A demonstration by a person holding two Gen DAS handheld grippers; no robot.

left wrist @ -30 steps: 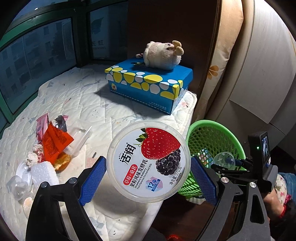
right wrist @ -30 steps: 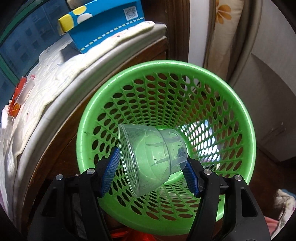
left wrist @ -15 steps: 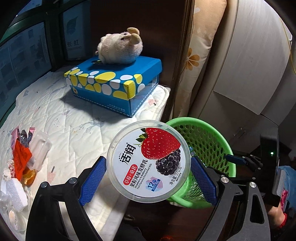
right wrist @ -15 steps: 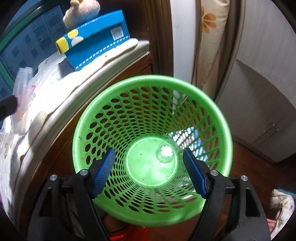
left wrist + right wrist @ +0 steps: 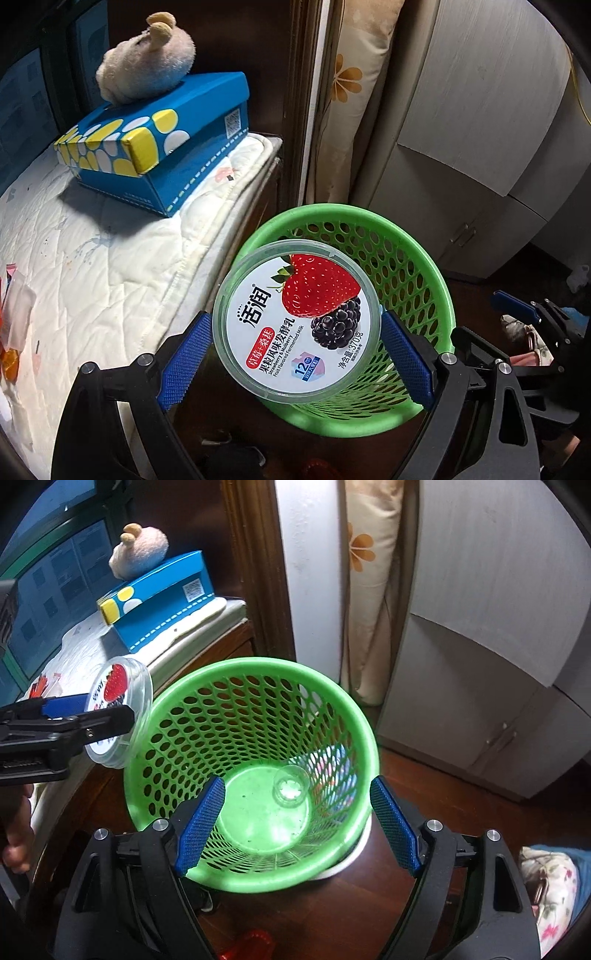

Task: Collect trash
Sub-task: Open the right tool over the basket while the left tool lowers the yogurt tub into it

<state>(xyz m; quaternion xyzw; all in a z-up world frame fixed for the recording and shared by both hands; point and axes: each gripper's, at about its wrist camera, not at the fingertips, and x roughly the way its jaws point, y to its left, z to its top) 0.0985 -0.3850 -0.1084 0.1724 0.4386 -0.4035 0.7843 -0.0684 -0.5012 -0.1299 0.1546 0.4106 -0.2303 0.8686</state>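
Observation:
My left gripper (image 5: 294, 326) is shut on a round yogurt tub (image 5: 297, 325) with a strawberry and mulberry lid, held over the near rim of the green mesh basket (image 5: 406, 240). In the right wrist view the tub (image 5: 118, 701) hangs at the basket's left rim (image 5: 258, 663), gripped by the left gripper (image 5: 74, 710). My right gripper (image 5: 297, 790) hovers above the basket; its jaws are opening with nothing between them. A clear plastic cup (image 5: 291, 786) lies on the basket's floor. One blue pad of the right gripper (image 5: 517, 306) shows at the right edge.
A blue box with yellow and white spots (image 5: 155, 147) carries a plush toy (image 5: 147, 74) on the white quilted mattress (image 5: 92, 266). Wrappers (image 5: 14, 321) lie at its left edge. A pale cabinet (image 5: 480, 627) and a floral cushion (image 5: 365, 590) stand behind the basket.
The right gripper let go of the clear cup, which dropped to the basket's floor, and its jaws spread wider. The left gripper carried the tub from over the mattress to the basket.

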